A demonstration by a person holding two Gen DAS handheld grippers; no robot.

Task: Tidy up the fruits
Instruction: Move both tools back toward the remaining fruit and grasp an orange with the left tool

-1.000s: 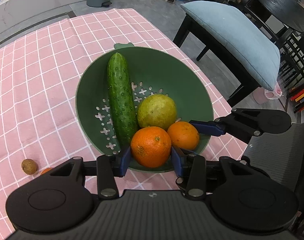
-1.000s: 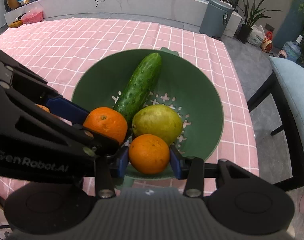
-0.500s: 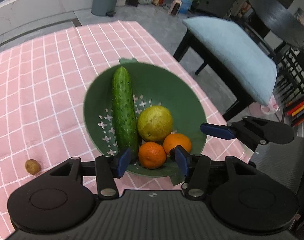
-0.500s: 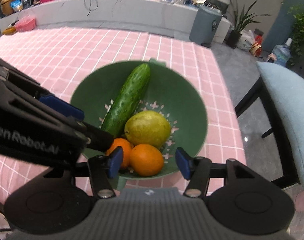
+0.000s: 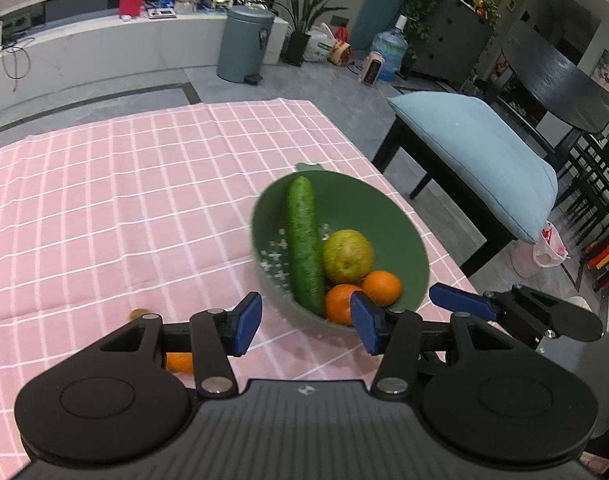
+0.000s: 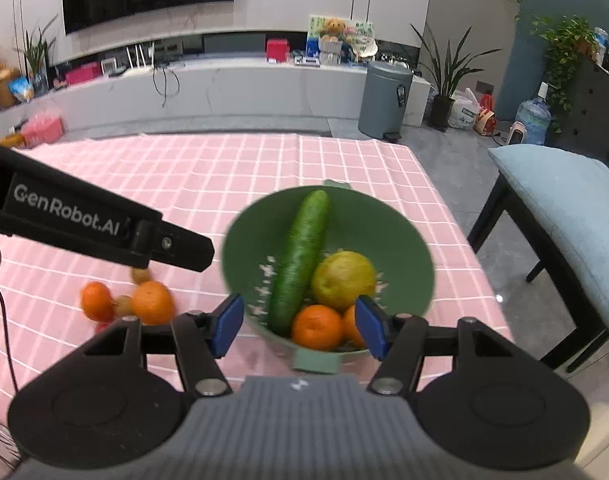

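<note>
In the green colander, cucumber, probably a pear, two oranges; both grippers freshly widened, empty.

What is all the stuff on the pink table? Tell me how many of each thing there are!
Colander: one, green, on the tablecloth near its right edge.
Cucumber: one, green, lying in the colander.
Pear: one, yellow-green, in the colander beside the cucumber.
Oranges in the colander: two, orange, at the near side.
Oranges on the cloth: two, orange, left of the colander.
Small brown fruits: at least two, among the loose oranges.
Tablecloth: one, pink with white checks.
Left gripper: black with blue pads, open, holding nothing.
Right gripper: same colours, open, holding nothing.
</note>
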